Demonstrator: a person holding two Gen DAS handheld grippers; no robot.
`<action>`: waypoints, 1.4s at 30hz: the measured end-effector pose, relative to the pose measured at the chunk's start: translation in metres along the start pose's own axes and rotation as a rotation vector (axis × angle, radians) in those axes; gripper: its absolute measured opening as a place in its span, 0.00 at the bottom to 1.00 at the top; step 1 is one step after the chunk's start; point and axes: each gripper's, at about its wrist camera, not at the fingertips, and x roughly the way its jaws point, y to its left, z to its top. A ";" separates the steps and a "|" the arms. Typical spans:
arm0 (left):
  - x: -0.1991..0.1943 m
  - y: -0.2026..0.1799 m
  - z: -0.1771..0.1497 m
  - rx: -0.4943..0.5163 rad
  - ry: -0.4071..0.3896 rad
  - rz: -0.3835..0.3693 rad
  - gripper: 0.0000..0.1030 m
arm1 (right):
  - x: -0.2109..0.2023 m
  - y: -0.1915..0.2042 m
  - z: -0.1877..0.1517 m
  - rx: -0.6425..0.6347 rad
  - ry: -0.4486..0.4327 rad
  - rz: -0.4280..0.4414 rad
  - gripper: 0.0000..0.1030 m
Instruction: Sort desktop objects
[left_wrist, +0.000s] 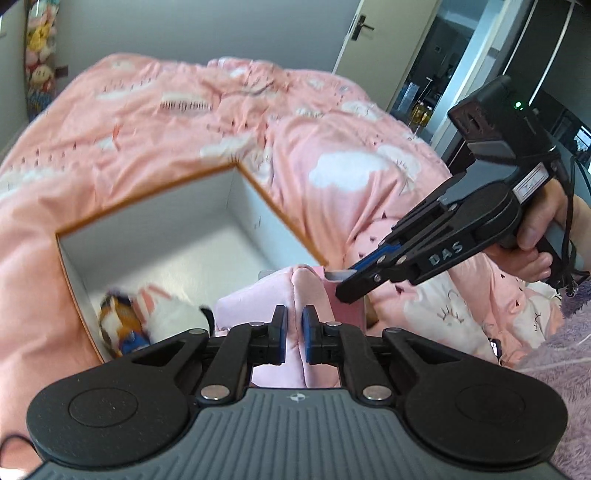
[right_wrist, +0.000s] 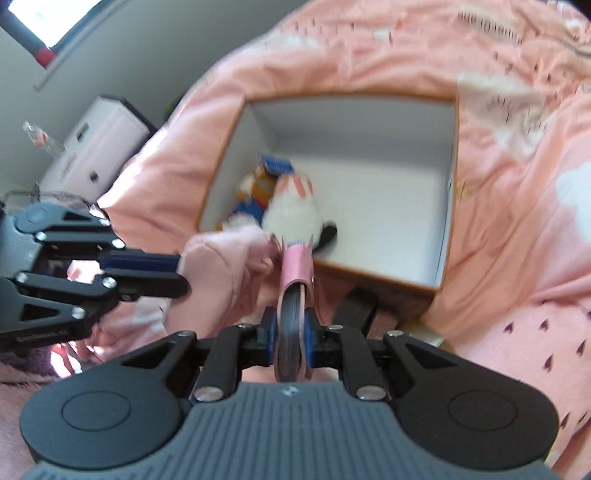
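Note:
My left gripper (left_wrist: 293, 325) is shut on a soft pale pink padded item (left_wrist: 295, 295), which also shows in the right wrist view (right_wrist: 214, 266). My right gripper (right_wrist: 291, 332) is shut on a pink-covered notebook (right_wrist: 293, 295), held edge-on just before the near rim of an open white box with an orange rim (right_wrist: 448, 206). The right gripper shows in the left wrist view (left_wrist: 354, 280), holding the notebook (left_wrist: 347, 310) beside the box (left_wrist: 147, 199). Inside the box lie a white plush toy (right_wrist: 291, 210) and an orange and blue toy (right_wrist: 258, 192).
The box sits on a bed with a pink cloud-print quilt (left_wrist: 229, 122). A white cabinet (right_wrist: 96, 147) stands beside the bed. A door (left_wrist: 360, 33) and dark doorway are beyond the bed. A purple fuzzy blanket (left_wrist: 565, 354) lies at the right.

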 end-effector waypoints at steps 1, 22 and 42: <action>-0.001 -0.001 0.005 0.016 -0.009 0.011 0.09 | -0.007 0.001 0.003 -0.003 -0.024 -0.001 0.15; 0.122 0.037 0.045 0.211 -0.079 0.181 0.09 | 0.016 -0.060 0.063 0.117 -0.192 -0.129 0.15; 0.181 0.043 -0.001 0.168 0.151 0.014 0.08 | 0.042 -0.054 0.076 0.015 -0.246 -0.238 0.15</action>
